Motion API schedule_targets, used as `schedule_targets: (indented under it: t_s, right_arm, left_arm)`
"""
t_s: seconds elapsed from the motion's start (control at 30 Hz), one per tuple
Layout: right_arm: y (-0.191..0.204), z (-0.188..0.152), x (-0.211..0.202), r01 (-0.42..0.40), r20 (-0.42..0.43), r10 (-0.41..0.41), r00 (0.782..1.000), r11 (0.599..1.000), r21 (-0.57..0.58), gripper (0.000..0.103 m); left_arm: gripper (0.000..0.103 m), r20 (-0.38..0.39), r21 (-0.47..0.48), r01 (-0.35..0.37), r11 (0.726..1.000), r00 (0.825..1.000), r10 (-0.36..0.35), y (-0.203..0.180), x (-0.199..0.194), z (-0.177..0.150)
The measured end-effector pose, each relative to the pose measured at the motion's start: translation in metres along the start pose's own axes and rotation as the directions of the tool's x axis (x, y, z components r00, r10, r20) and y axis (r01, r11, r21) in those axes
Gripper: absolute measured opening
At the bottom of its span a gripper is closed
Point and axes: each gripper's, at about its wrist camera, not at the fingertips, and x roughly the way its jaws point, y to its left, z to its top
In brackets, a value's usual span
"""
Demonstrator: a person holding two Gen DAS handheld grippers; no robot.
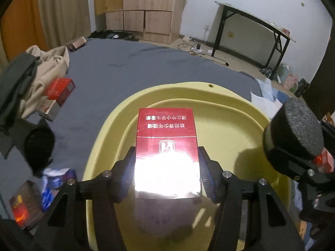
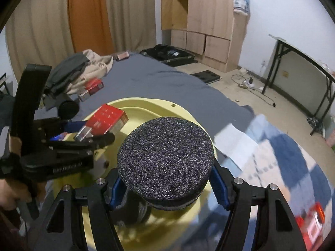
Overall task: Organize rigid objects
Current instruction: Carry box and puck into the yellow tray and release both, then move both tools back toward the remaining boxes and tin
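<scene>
My left gripper (image 1: pixel 167 167) is shut on a red cigarette pack (image 1: pixel 165 138), held above the yellow basin (image 1: pixel 230 113); glare whitens the pack's near half. The right wrist view shows the same pack (image 2: pixel 108 118) and the left gripper (image 2: pixel 92 133) at the left, over the basin (image 2: pixel 146 104). My right gripper (image 2: pixel 167 179) is shut on a round black foam block (image 2: pixel 165 156), also above the basin. In the left wrist view that block (image 1: pixel 293 127) hangs at the right edge.
The basin rests on a bed with a grey sheet (image 1: pixel 136 67). Another red pack (image 1: pixel 60 90) lies by a beige garment (image 1: pixel 50 62) on the left. More small boxes (image 1: pixel 27 202) sit near the bottom left. A folding desk (image 1: pixel 261 27) and wooden wardrobe (image 1: pixel 146 6) stand beyond.
</scene>
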Motion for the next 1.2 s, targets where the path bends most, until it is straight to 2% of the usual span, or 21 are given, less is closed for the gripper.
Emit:
schedule_targets:
  t_s: [0.27, 0.4, 0.5, 0.57, 0.63, 0.67, 0.77, 0.87, 0.97, 1.1, 1.2]
  right_arm:
    - [0.008, 0.001, 0.062, -0.012, -0.071, 0.01, 0.997, 0.999, -0.03, 0.068]
    - [0.011, 0.005, 0.077, -0.019, -0.077, 0.017, 0.997, 0.999, -0.027, 0.069]
    - [0.013, 0.006, 0.071, -0.028, -0.07, 0.027, 0.997, 0.999, -0.019, 0.075]
    - [0.013, 0.005, 0.051, -0.018, -0.021, 0.017, 1.0, 1.0, -0.015, 0.093]
    - [0.011, 0.005, 0.028, -0.001, 0.026, 0.002, 1.0, 1.0, -0.006, 0.099]
    - [0.008, 0.005, 0.015, -0.003, 0.04, 0.003, 0.999, 1.0, 0.015, 0.101]
    - [-0.004, -0.002, -0.035, 0.022, 0.101, -0.033, 0.994, 0.993, 0.115, 0.103]
    - [-0.012, -0.023, -0.098, 0.067, 0.165, -0.099, 0.981, 0.98, 0.189, 0.103]
    - [-0.016, -0.061, -0.16, 0.143, 0.173, -0.188, 0.967, 0.96, 0.242, 0.103]
    - [-0.023, -0.119, -0.243, 0.215, 0.153, -0.263, 0.953, 0.937, 0.276, 0.103]
    - [-0.03, -0.166, -0.303, 0.276, 0.137, -0.327, 0.935, 0.914, 0.299, 0.103]
  left_arm:
    - [0.058, 0.004, 0.058, -0.01, 0.998, 1.0, 0.009, -0.007, 0.012, -0.001]
    - [0.059, -0.037, 0.056, -0.022, 0.998, 0.999, 0.024, -0.008, 0.018, -0.001]
    - [0.074, -0.034, 0.026, -0.045, 0.999, 0.998, 0.046, -0.004, 0.015, 0.0]
    - [0.081, -0.016, -0.001, -0.031, 1.0, 0.999, 0.031, -0.003, 0.003, -0.002]
    - [0.095, 0.026, -0.006, -0.041, 0.999, 0.999, 0.042, -0.007, -0.017, -0.002]
    - [0.096, 0.049, 0.0, -0.035, 0.999, 0.998, 0.035, -0.012, -0.031, -0.001]
    - [0.102, 0.091, 0.006, -0.006, 1.0, 0.996, 0.005, -0.028, -0.068, 0.001]
    - [0.103, 0.125, 0.035, 0.024, 0.999, 0.992, -0.029, -0.058, -0.11, -0.002]
    - [0.103, 0.148, 0.051, 0.082, 0.995, 0.985, -0.089, -0.092, -0.151, -0.011]
    - [0.103, 0.134, 0.057, 0.185, 0.981, 0.972, -0.191, -0.144, -0.201, -0.035]
    - [0.103, 0.131, 0.083, 0.221, 0.972, 0.964, -0.23, -0.178, -0.225, -0.059]
